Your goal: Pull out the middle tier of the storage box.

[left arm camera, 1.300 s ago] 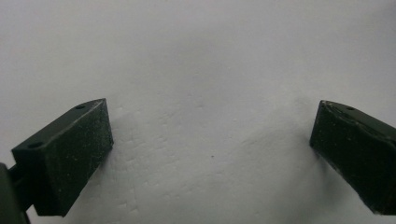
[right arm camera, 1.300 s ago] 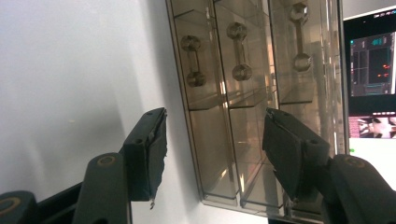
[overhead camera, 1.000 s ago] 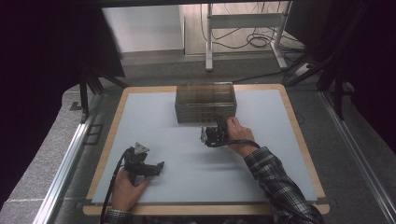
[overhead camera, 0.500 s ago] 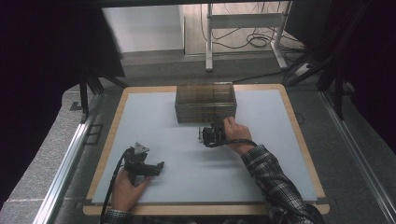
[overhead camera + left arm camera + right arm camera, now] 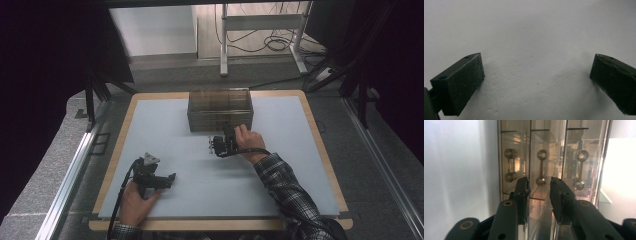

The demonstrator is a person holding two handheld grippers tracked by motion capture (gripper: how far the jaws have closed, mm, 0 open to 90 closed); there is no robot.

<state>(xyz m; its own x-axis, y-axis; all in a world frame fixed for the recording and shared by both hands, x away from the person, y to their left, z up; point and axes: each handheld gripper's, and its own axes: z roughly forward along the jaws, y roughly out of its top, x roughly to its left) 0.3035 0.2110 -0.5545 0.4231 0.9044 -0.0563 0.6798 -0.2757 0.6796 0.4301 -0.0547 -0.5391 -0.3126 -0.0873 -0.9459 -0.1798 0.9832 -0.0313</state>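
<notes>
Jaws of the right gripper (image 5: 539,182) stood narrowly apart before the middle of 3 drawer handles (image 5: 541,167), while the left gripper (image 5: 536,82) gaped wide near the tabletop's (image 5: 165,125) front left corner.

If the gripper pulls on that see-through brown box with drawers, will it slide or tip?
The see-through brown plastic drawer box probably slides: it looks light, and the pale table mat looks smooth. It sits low and wide, so tipping seems unlikely. The right gripper straddles a small drawer handle.

Bright overhead light on the mat (image 5: 200,165), dark surroundings, soft focus.
</notes>
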